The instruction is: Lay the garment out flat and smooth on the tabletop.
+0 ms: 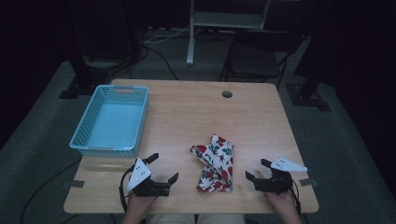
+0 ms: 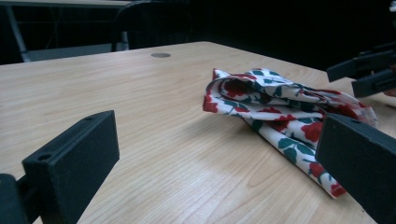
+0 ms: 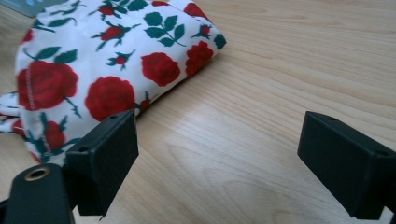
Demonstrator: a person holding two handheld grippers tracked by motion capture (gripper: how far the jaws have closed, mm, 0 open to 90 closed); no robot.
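Two grippers mine, both wide open, holding nothing. Left gripper (image 1: 162, 169) sits left of rose cloth (image 1: 215, 163), right gripper (image 1: 258, 170) sits right. Cloth lies crumpled on table (image 1: 187, 112), between them, near front edge.

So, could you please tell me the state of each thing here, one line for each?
Cloth: crumpled and loosely folded, lying on the table, not held.
Basket: upright, nothing in it.
Left hand-held gripper: open, nothing between the jaws, left of the cloth.
Right hand-held gripper: open, nothing between the jaws, right of the cloth.
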